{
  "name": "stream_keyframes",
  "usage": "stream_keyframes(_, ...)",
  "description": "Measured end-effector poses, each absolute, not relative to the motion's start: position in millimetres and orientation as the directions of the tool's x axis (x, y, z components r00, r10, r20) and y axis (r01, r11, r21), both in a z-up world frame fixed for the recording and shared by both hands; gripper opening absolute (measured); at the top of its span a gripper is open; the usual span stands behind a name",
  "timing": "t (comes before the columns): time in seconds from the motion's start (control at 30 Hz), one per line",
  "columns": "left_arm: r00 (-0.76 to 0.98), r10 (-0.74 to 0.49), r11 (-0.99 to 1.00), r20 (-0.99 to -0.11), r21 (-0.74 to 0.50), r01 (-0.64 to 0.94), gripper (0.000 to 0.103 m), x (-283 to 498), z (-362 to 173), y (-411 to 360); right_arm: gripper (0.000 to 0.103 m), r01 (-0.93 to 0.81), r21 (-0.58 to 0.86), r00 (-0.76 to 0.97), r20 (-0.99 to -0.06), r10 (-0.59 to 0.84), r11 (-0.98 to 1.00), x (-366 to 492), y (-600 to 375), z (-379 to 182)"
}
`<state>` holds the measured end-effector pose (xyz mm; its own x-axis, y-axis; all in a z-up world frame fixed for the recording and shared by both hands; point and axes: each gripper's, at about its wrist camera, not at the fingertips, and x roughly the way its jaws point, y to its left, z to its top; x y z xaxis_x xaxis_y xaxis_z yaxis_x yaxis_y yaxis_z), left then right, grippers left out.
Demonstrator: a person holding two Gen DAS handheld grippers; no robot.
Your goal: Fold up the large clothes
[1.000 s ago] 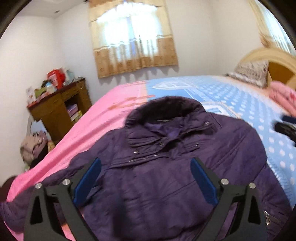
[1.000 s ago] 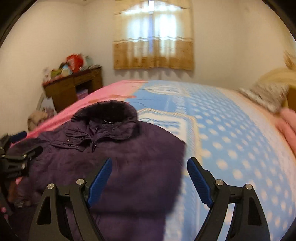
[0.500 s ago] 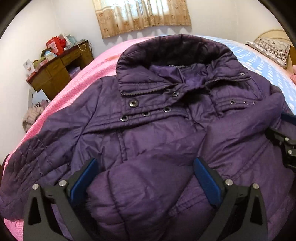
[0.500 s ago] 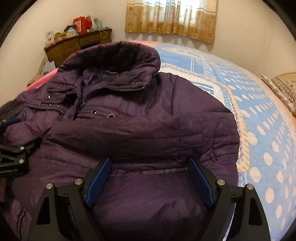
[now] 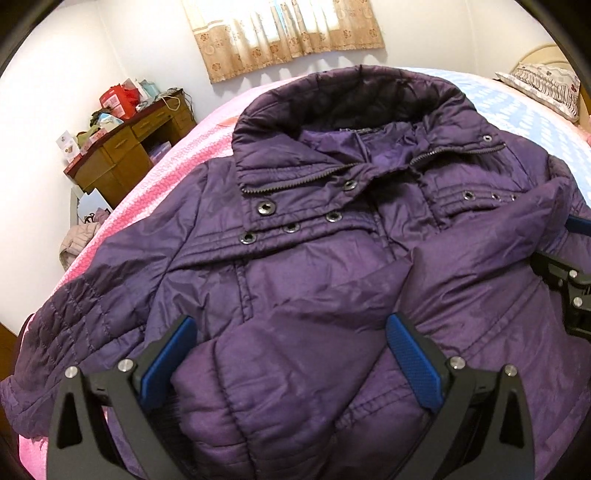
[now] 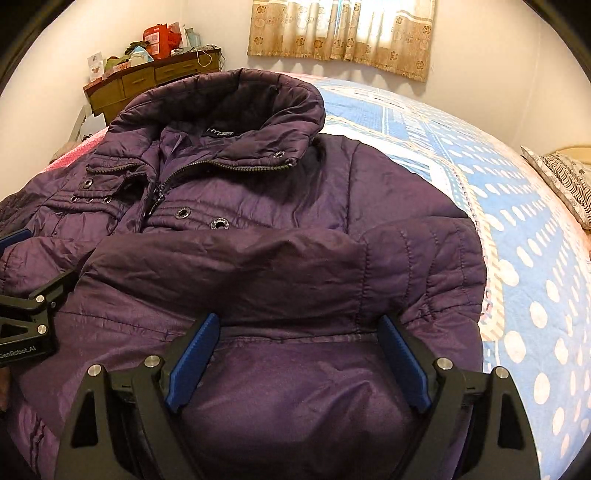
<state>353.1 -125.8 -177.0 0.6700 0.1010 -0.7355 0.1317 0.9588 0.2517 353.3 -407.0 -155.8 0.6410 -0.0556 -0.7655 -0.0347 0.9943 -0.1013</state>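
Left wrist view: purple padded jacket (image 5: 314,266) spread front-up on bed (image 5: 166,162), collar toward curtained window (image 5: 284,33); left gripper (image 5: 291,354) wide open over bunched hem, pads apart. Right wrist view: right gripper (image 6: 299,354) wide open over sleeve (image 6: 258,273) folded across chest, gripping nothing.
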Motion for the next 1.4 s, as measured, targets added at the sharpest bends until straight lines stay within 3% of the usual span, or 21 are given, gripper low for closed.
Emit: stream_keyframes(1.4, 0.674, 0.112, 0.958, -0.73, 0.261, 0.123, 0.103, 355.7, -175.9, -127.1, 0.089, -0.036, -0.089, 0.636, -0.771, -0.046, 0.995, 356.9, -407.4, -157.8)
